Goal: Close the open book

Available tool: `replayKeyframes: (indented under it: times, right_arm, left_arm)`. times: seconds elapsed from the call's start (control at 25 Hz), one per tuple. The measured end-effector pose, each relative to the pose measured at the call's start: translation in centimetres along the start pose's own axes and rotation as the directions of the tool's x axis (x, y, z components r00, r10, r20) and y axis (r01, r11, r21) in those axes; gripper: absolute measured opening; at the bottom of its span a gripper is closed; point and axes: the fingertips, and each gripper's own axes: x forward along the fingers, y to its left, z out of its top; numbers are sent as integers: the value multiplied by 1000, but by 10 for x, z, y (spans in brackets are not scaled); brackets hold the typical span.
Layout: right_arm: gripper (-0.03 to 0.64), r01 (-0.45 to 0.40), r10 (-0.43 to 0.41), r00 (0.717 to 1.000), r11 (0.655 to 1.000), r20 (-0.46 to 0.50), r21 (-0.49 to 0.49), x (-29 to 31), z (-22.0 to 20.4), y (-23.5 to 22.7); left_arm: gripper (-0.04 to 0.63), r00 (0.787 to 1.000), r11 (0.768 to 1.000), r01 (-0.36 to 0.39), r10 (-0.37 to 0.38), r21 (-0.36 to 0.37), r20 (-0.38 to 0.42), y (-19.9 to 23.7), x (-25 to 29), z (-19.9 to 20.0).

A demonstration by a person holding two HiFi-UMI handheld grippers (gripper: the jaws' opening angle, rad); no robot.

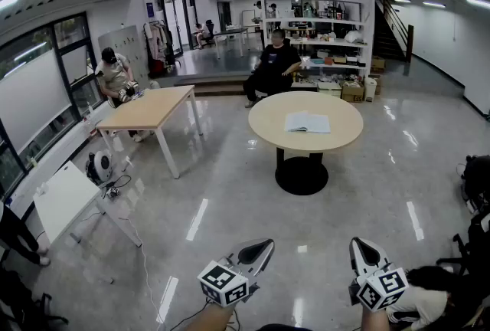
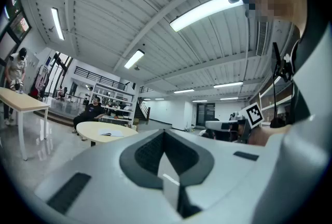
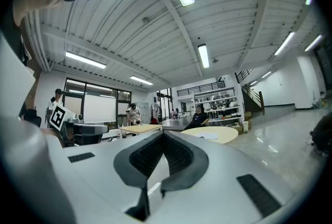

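1. Since the round table (image 1: pixel 268 130) stands well away across the floor, both hands are far short of it, and I judge a walk forward must come first.
2. The open book (image 1: pixel 307 122) lies flat near the table's middle. Its wide side runs left to right, straight ahead between the two grippers.
3. The left gripper (image 1: pixel 266 246) and right gripper (image 1: pixel 357 245) point level, jaws together on nothing; neither is plainly nearer.

Book (image 1: pixel 307 122) white; round table (image 1: pixel 268 126) beige, pedestal (image 1: pixel 301 175) black; floor (image 1: pixel 230 191) glossy grey.
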Motion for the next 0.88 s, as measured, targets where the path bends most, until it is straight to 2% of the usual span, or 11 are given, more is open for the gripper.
replayKeyframes:
  times: [0.6, 0.88]
  right_arm:
    - [-2, 16, -16, 1000, 1000, -6, 6, -2, -2, 0]
    - [-2, 20, -22, 999, 999, 46, 37, -6, 5, -1]
  left_arm:
    - [-11, 999, 999, 40, -40, -23, -12, -15, -3, -6]
    - [-11, 999, 999, 44, -45, -28, -12, -16, -3, -7]
